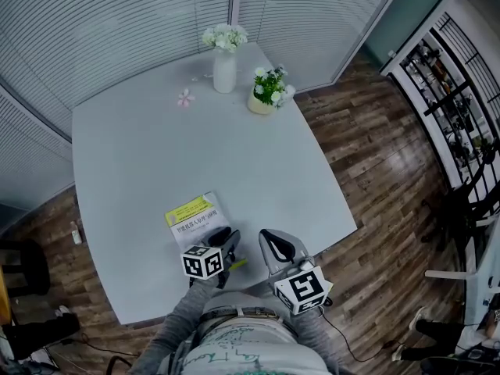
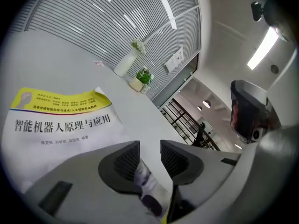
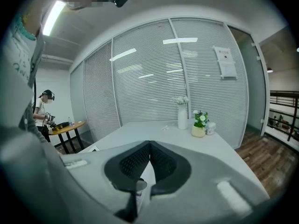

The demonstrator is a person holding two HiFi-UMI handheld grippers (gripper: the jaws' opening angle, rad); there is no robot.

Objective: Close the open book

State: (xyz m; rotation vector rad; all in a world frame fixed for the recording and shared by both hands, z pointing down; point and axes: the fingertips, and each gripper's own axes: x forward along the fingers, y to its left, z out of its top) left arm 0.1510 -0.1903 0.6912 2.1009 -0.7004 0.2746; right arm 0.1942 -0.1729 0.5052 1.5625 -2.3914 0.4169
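The book (image 1: 195, 216) lies closed near the table's front edge, its yellow and white cover up; the cover fills the left of the left gripper view (image 2: 56, 125). My left gripper (image 1: 226, 239) sits at the book's near right corner, and its jaws stand apart (image 2: 149, 146). A thin printed sheet with a yellow edge (image 2: 149, 190) shows low in the gap, beside the left pad; I cannot tell whether it is pinched. My right gripper (image 1: 273, 242) hovers just right of the book with its fingertips touching (image 3: 150, 144) and nothing held.
On the grey table (image 1: 195, 147), a white vase of flowers (image 1: 224, 67), a small potted plant (image 1: 268, 92) and a pink flower (image 1: 185, 98) stand at the far end. Wooden floor surrounds the table. Another person stands at a round table (image 3: 60, 127) far left.
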